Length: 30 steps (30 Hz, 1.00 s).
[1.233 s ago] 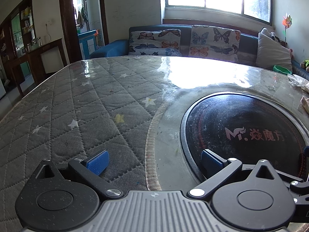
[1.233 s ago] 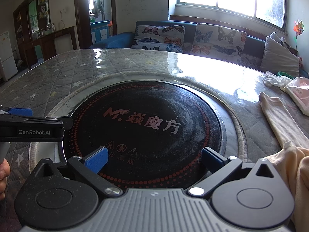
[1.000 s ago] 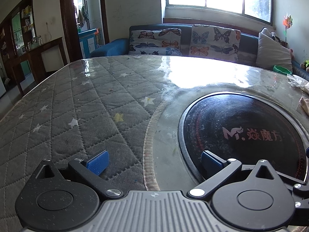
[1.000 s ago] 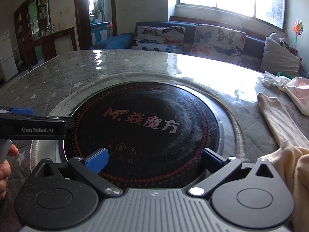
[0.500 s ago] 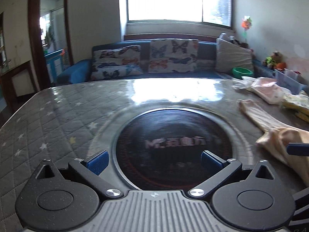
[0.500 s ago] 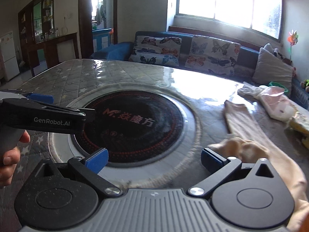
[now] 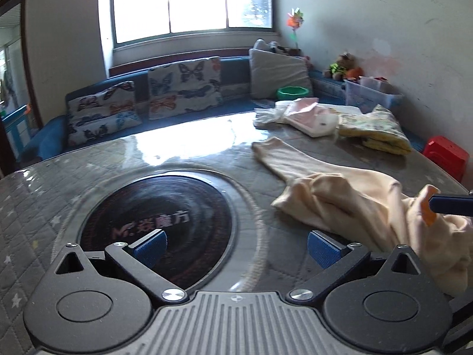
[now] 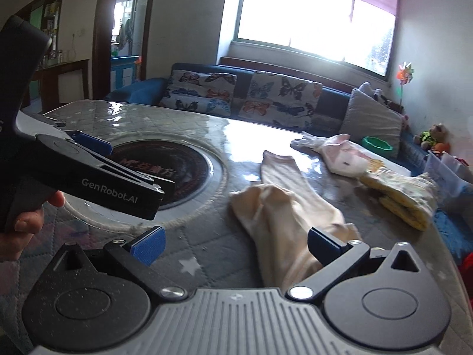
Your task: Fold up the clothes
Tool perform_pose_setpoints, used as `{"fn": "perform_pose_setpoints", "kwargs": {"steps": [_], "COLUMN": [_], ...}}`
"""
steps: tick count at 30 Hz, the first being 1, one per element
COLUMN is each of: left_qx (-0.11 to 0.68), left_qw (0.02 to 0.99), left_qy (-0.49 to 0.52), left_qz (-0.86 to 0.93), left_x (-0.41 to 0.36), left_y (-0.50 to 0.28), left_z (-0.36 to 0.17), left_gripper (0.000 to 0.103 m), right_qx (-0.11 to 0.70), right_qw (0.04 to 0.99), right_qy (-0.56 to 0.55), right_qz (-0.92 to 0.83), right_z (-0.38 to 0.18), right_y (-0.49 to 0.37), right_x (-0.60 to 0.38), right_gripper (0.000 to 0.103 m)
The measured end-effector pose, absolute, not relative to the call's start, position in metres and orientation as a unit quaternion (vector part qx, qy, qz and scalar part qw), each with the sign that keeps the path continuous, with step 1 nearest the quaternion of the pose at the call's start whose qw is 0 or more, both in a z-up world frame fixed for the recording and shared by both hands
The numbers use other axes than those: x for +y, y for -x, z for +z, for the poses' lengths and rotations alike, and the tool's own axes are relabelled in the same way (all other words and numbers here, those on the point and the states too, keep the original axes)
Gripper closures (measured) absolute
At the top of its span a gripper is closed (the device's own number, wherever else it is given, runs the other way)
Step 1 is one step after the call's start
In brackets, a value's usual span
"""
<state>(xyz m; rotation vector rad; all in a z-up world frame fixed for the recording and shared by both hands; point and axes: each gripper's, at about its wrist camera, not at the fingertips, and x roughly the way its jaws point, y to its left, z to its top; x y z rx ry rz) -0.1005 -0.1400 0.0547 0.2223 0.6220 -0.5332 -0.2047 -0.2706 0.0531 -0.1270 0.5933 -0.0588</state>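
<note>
The cream garment [image 7: 348, 198] lies crumpled on the quilted table [image 7: 44, 183], just right of the round black hotplate [image 7: 153, 213], one long part stretching away from the hotplate toward the sofa [image 7: 53, 139]. The left gripper [image 7: 235, 245] hovers over the hotplate's near rim, its jaws wide and empty. The right gripper [image 8: 235, 244] is also spread wide, holding nothing, its right finger over the garment's near end. Beyond the garment, farther from the hotplate, sit a pink-and-white bundle [image 8: 343, 156] and a yellow folded cloth [image 8: 402, 195]
</note>
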Motion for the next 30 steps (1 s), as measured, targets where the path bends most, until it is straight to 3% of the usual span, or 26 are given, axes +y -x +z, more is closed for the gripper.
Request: {"fn": "perform_pose_setpoints", "kwargs": {"steps": [21, 30], "left_qx": [0.318, 0.314], "left_qw": [0.874, 0.859], "left_qy": [-0.145, -0.153], "left_qz": [-0.338, -0.374], "left_x": [-0.19, -0.21], "left_y": [0.117, 0.126], "left_z": [0.043, 0.046], "left_gripper": [0.0, 0.001], "right_qx": [0.326, 0.327], "right_qw": [0.941, 0.937], "right_qy": [0.018, -0.004], "right_qz": [-0.094, -0.121], "right_z": [0.037, 0.037], "right_y": [0.239, 0.257], "right_x": [-0.326, -0.344], "right_gripper": [0.001, 0.009]}}
